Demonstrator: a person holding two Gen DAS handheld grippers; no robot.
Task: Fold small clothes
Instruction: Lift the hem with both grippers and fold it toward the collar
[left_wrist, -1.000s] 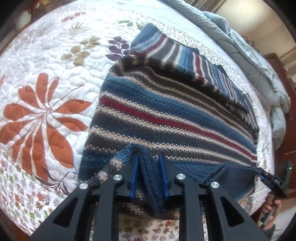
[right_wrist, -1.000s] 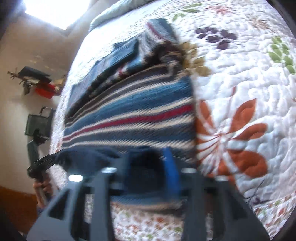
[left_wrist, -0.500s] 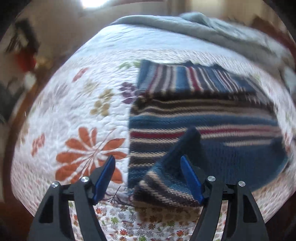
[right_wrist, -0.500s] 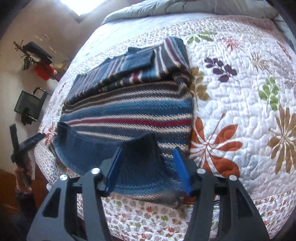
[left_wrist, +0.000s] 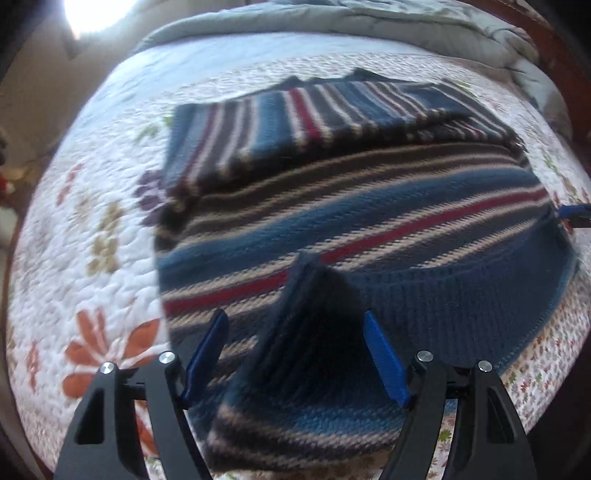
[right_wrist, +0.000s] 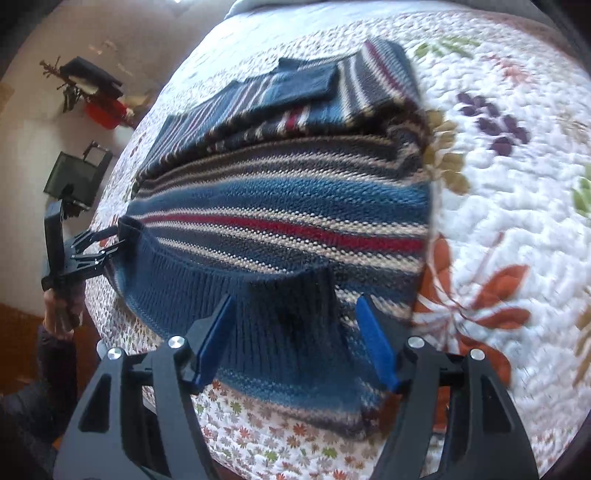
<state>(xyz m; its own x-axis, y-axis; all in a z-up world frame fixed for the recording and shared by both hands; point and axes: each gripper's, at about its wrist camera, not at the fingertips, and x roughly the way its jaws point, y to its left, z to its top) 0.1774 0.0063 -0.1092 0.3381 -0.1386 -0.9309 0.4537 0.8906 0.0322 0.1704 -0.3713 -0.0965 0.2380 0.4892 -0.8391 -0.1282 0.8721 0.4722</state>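
Note:
A striped knit sweater (left_wrist: 369, 206) in blue, red, beige and dark bands lies flat on the floral quilt (left_wrist: 92, 221), with its sleeves folded across the far part (left_wrist: 314, 118). My left gripper (left_wrist: 295, 354) stands open over the near hem, a raised ridge of knit between its blue pads. My right gripper (right_wrist: 295, 339) hangs over the hem's other end on the same sweater (right_wrist: 280, 199); its jaws are opening, and a hump of ribbed fabric sits loose between them. In the right wrist view the left gripper (right_wrist: 103, 247) shows at the hem's left corner.
The quilt (right_wrist: 517, 221) spreads wide to the right of the sweater. A grey duvet (left_wrist: 369, 26) is bunched along the far side of the bed, with dark wood (left_wrist: 554, 48) behind it. A person's hand (right_wrist: 59, 299) holds the left gripper beside the bed's edge.
A second ago both grippers were shut on the sweater's near hem. Both have opened and let it go, leaving pinched ridges of fabric. Both views have rolled and drawn back a little.

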